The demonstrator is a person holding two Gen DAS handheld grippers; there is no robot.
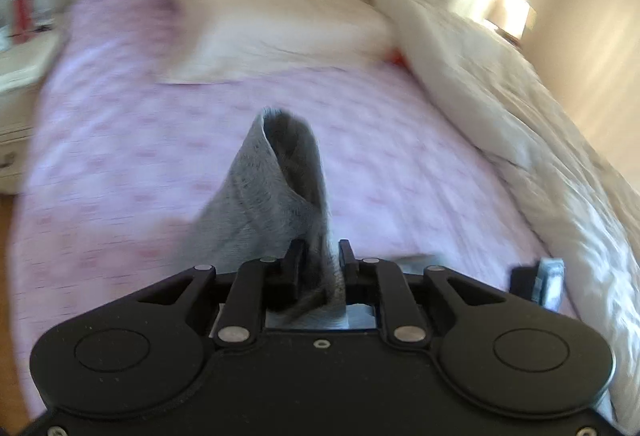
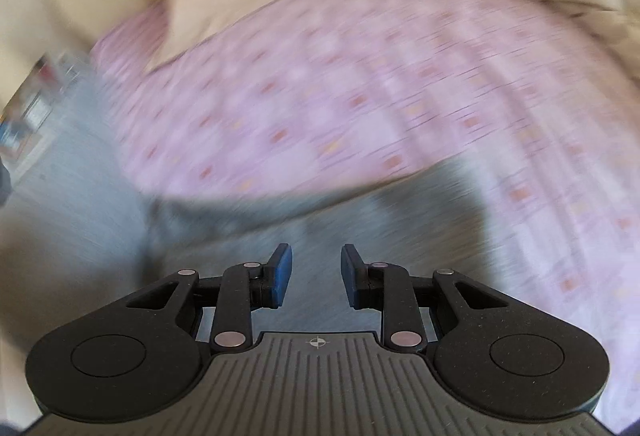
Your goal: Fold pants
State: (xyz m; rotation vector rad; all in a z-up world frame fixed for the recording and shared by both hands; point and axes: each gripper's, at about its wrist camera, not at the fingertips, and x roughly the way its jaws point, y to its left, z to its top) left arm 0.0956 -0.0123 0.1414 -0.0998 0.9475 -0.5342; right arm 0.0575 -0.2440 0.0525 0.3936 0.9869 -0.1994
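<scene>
My left tongs (image 1: 320,260) clamp the gray pants (image 1: 276,188) above the bed (image 1: 120,140); my right tongs (image 2: 316,272) gape apart.

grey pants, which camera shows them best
The left wrist view: the grey pants are fairly sharp there, a fold of fabric rising from the shut left gripper. The right wrist view shows only a motion-blurred grey spread on the pink sheet ahead of the open right gripper.

Your right view: grey pants (image 2: 320,236) smeared by motion blur, edges indistinct. Your left view: nightstand items (image 1: 22,14) blurred, unidentifiable.
</scene>
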